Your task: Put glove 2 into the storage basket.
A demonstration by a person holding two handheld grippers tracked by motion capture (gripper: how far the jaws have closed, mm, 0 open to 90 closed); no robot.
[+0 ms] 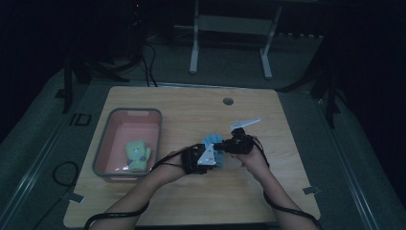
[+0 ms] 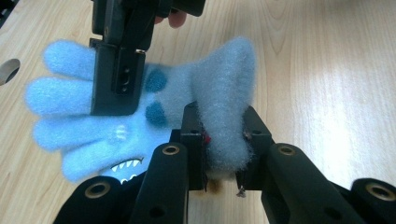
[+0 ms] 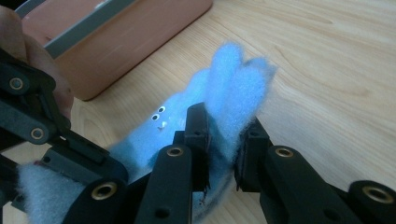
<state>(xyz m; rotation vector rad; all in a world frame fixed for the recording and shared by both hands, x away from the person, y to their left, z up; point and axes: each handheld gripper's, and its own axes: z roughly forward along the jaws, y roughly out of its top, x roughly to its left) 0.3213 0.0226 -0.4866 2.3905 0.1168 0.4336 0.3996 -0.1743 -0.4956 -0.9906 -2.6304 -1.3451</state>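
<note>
No readable text — no labels, no numbers

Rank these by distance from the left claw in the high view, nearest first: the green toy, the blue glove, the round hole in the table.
1. Blue glove: held in the left claw, at table centre.
2. Green toy: to the left, inside the pink bin.
3. Round hole: far side of the table, near the back edge.
</note>
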